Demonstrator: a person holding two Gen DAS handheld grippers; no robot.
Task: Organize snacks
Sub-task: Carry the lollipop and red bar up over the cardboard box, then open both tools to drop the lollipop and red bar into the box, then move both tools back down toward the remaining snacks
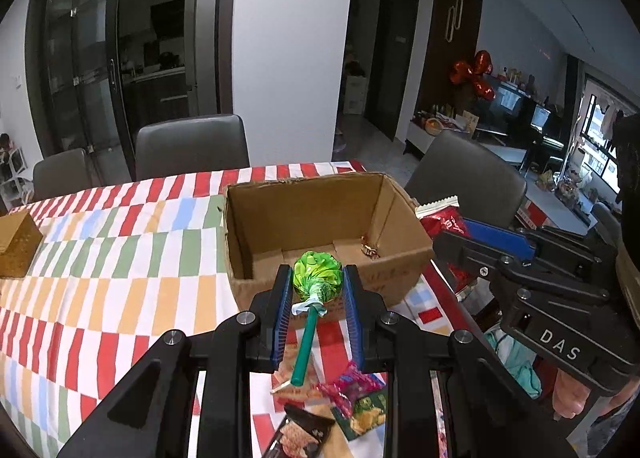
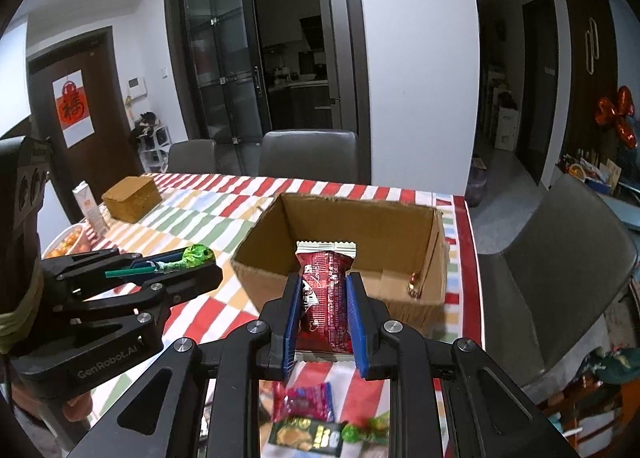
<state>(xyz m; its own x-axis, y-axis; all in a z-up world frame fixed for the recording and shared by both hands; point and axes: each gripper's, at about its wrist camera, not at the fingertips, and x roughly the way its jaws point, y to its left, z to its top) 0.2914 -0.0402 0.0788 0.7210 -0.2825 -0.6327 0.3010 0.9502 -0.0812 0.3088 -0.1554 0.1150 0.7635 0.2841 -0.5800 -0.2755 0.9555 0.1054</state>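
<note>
One lollipop [image 1: 318,272], stick toward camera, head boxward

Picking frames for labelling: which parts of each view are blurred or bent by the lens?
Left wrist view: lollipop and box sharp; door frames bow outward. Right wrist view: red packet sharp; packets at the bottom smeared; black corners in both.

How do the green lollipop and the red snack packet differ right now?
Shape: the green lollipop is a round wrapped head on a thin green stick; the red snack packet is a long flat pouch with crimped white ends.
Holder: the lollipop sits in the left hand-held gripper, the packet in the right hand-held gripper.
Shared: both are clamped and held near the cardboard box.
</note>
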